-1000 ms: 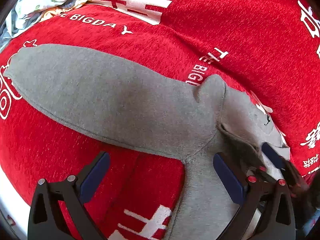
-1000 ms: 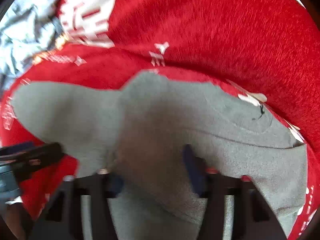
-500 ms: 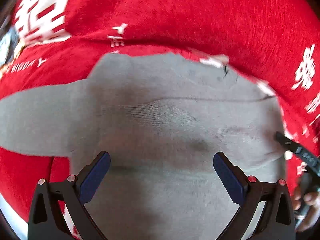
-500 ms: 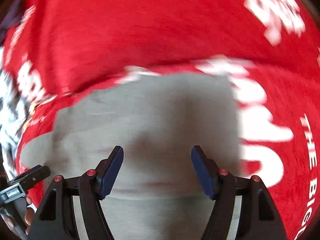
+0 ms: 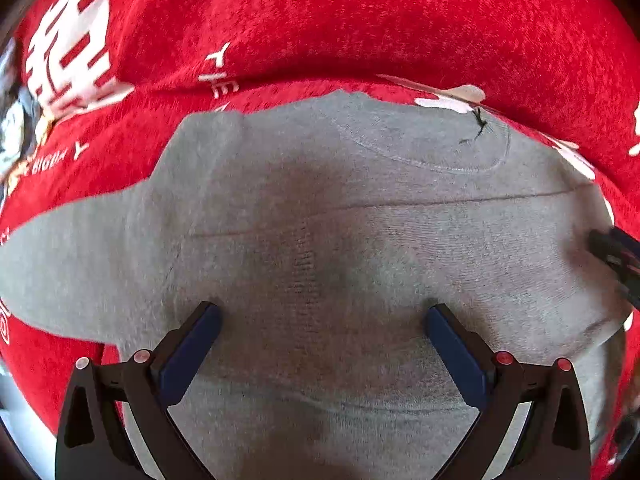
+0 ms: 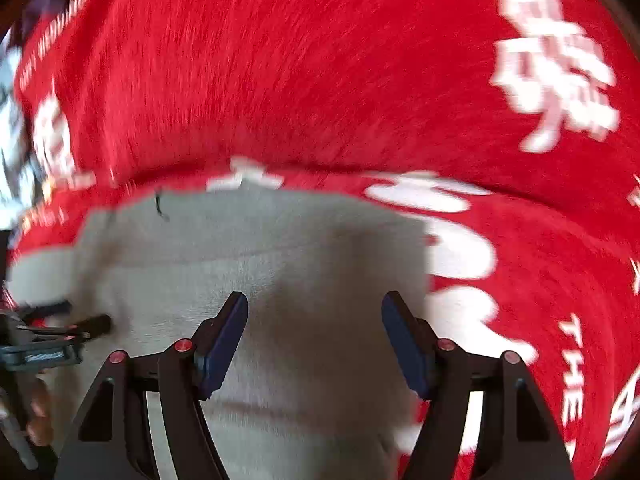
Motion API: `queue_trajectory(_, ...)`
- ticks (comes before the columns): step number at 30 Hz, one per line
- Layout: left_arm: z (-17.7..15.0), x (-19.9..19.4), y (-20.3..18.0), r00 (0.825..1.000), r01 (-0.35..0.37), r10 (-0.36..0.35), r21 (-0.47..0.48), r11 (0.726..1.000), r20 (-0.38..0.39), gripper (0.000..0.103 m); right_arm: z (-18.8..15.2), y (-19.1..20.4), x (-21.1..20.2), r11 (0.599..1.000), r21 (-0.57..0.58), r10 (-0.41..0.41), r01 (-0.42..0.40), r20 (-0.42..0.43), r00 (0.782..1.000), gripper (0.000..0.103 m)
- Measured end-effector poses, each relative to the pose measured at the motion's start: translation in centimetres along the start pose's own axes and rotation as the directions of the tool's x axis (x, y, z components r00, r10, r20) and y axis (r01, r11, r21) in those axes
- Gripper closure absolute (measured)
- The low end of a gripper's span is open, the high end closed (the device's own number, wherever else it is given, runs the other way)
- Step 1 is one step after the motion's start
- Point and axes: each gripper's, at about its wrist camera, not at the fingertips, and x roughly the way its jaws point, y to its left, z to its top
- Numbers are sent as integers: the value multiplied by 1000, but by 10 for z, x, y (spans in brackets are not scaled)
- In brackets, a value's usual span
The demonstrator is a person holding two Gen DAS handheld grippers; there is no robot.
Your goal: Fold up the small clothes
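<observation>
A small grey knit sweater [image 5: 320, 240] lies flat on a red cloth [image 5: 360, 20] with white lettering. Its neckline is at the far side and one sleeve sticks out to the left [image 5: 72, 264]. My left gripper [image 5: 322, 320] is open and empty, with its fingers resting over the sweater's middle. The right wrist view is blurred; there my right gripper [image 6: 314, 312] is open and empty over the sweater's right part [image 6: 280, 248], near its right edge. The right gripper's tip shows at the right edge of the left wrist view [image 5: 616, 248].
The red cloth [image 6: 320, 80] covers the whole surface around the sweater. A pile of pale patterned clothes [image 5: 12, 120] lies at the far left edge. The left gripper and the hand that holds it show at the left of the right wrist view [image 6: 44, 344].
Both grippers have moved from the sweater's left sleeve area over to its body. The right gripper let go of the cloth and now stands open. The sweater's right side now lies folded in.
</observation>
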Motion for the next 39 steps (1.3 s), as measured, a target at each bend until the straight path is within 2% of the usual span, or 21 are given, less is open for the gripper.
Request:
queue_trajectory(1,1,2,0,1000,1,-1,-1,1000,-2,0,3,-3,18,999,-3,-51,51,-43,998,30)
queue_trajectory(2,4,3,0,1000,4,-4,-4,1000,-6,0,5,-8,21,999,18,-40,40,-18,999,23)
queue_trajectory(4,8,5,1,1000,3,-3,-9,1000,-19,0,13,-23,26,996,85,-20,21,-10,1000,23)
queue_trajectory(8,7,-2,4,999,19,-20,-43,999,-28,0,17,-23,3,995,100,-1,2,-16,1000,22)
queue_trajectory(10,-1,-4,2,999,28,-29,-38,999,-28,0,0,-12,-18,996,63,57,-58,17,998,22)
queue_trajectory(12,-9,-3,-4,1000,-2,2,4,1000,-4,0,-28,2,-29,998,-1,71,-71,-10,997,22)
queue_trajectory(14,-15,-7,-6,1000,-7,7,20,1000,20,0,-56,10,-28,997,-76,-13,10,-40,999,23)
queue_trajectory(15,-15,-10,-6,1000,-8,8,12,1000,9,0,-63,17,-38,992,-114,-43,46,26,999,22)
queue_trajectory(16,-16,-15,-4,1000,-4,4,1,1000,1,0,-68,20,-43,990,-126,-65,68,29,997,22)
queue_trajectory(17,-17,-22,-3,1000,13,-12,-9,1000,15,0,-68,21,-48,988,-125,-85,86,19,996,22)
queue_trajectory(19,-19,-28,-3,999,16,-15,-14,1000,42,0,-62,24,-60,993,-99,-61,63,26,998,22)
queue_trajectory(23,-20,-14,-3,1000,-1,1,-15,1000,-5,0,-56,51,-60,995,-87,-34,38,46,998,22)
queue_trajectory(25,-24,-14,-4,999,-16,16,6,1000,41,0,-57,67,-45,996,-89,-13,14,6,1000,22)
queue_trajectory(26,-25,-16,-4,999,-19,19,11,1000,40,0,-58,74,-30,997,-79,-5,1,-59,998,22)
queue_trajectory(27,-26,-18,-4,999,-19,19,10,1000,39,0,-65,75,-19,997,-72,-10,2,-111,994,22)
queue_trajectory(29,-30,-28,0,999,0,0,5,1000,54,0,-71,84,-25,996,-78,-52,47,-65,997,22)
queue_trajectory(32,-38,-40,10,997,23,-22,-13,1000,71,0,-84,100,-38,997,-67,33,-37,-65,997,22)
queue_trajectory(34,-45,-45,17,997,46,-44,-32,998,67,0,-97,111,-45,996,-80,31,-35,-57,998,22)
queue_trajectory(37,-57,-34,23,996,93,-94,-73,993,-6,0,-117,126,-48,993,-80,83,-90,-83,993,22)
queue_trajectory(38,-60,-30,23,997,71,-71,-64,995,-10,0,-126,134,-45,992,-85,85,-94,-105,991,21)
queue_trajectory(39,-63,-33,19,999,47,-46,-37,998,20,0,-135,144,-46,990,-132,32,-41,-71,997,20)
